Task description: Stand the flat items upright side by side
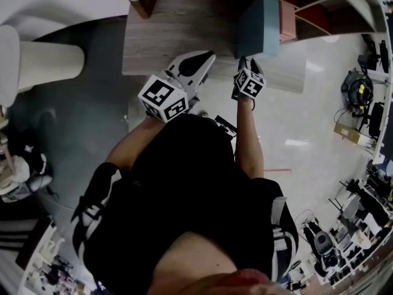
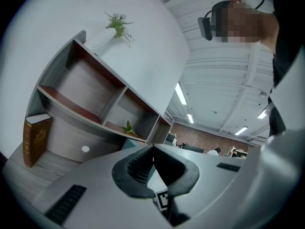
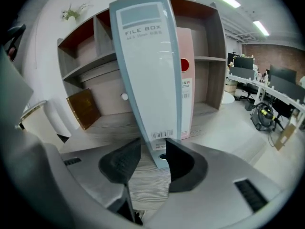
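**File box stands on end at office shelf, right gripper's jaws around its foot**

A pale wooden ledge runs along the base of a white shelf unit with red-brown compartments, in an open office with desks and ceiling strip lights beyond. On the ledge a blue-grey file box stands on its short end, its long axis vertical and its labelled spine turned outward towards the person. A pink file box stands upright just behind it on its right, the two pressed side by side. Well to their left a brown book leans against the back of the shelf.

The right gripper is held level at the ledge with its jaws partly apart. The bottom corner of the blue-grey box's spine sits in the gap, close against the right-hand pad, while the left pad is clear of it; whether the right pad presses the box cannot be told.

The left gripper has its jaws closed tip to tip with nothing between them. It is angled upward, towards the shelf's upper compartments and the ceiling. From overhead, both grippers sit near each other at the ledge's front edge, the left one just left of the right one, and the blue-grey box rises directly ahead of the right.
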The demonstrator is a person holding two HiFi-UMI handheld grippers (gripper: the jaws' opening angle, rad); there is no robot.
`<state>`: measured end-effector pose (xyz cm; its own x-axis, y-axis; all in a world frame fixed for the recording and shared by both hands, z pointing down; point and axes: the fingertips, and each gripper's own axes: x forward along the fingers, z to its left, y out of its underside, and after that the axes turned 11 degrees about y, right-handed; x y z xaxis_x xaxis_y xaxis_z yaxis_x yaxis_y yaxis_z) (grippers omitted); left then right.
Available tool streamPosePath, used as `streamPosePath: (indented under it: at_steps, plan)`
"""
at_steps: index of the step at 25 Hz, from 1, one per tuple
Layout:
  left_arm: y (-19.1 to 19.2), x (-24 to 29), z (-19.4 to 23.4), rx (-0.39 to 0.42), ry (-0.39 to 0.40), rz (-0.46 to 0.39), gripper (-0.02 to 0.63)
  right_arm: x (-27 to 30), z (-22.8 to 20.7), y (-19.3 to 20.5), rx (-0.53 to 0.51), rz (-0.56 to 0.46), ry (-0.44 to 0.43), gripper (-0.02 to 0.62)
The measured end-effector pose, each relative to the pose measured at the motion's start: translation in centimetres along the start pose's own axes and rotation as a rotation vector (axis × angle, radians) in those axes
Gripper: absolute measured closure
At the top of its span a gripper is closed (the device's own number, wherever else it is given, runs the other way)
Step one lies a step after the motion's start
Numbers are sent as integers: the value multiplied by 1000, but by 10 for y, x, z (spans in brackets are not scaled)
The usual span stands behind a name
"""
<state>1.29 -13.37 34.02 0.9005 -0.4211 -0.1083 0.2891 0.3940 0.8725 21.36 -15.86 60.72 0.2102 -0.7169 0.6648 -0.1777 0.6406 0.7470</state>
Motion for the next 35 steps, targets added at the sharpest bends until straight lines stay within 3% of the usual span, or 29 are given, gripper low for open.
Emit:
streamPosePath:
  at_steps: [15, 35]
  plan:
    - [0, 0, 35, -35, -31, 8, 584, 39, 5, -34, 183, 7, 42, 426]
    - [1, -13, 47, -53, -67, 28, 584, 65, 18, -55, 157, 7, 66, 436]
